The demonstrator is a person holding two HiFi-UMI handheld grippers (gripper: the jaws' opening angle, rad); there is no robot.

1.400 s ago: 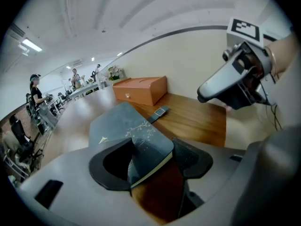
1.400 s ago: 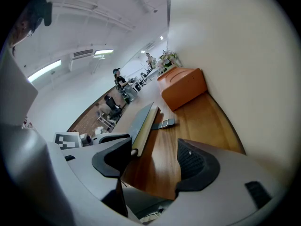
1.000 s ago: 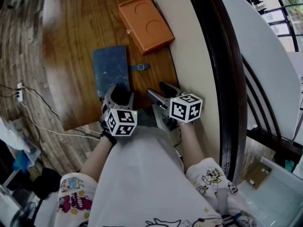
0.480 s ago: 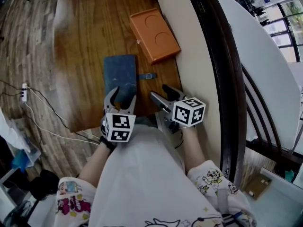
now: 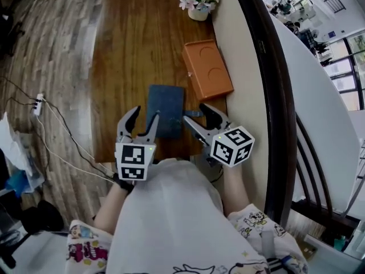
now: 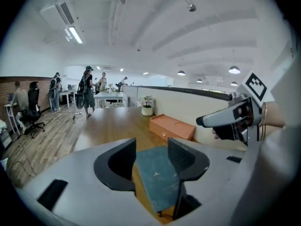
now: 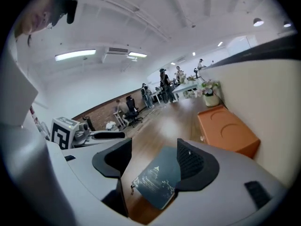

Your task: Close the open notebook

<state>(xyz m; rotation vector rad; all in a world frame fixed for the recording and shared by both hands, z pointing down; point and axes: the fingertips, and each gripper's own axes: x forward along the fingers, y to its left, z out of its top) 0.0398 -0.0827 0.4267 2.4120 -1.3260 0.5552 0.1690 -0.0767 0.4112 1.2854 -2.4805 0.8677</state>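
Legible text for you: none. Notebook (image 7: 157, 178) cover: a small pale emblem and faint marks, too small to read. Marker cubes (image 5: 134, 161): black-and-white square patterns only.

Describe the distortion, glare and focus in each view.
Head view: the wide-angle lens bends the railing into a curve, and the windows at right blow out white. Left gripper view: a fisheye circle with black corners, the ceiling lamps flare, and the notebook is fairly sharp. Right gripper view: the same black corners, and the orange tray is crisp.
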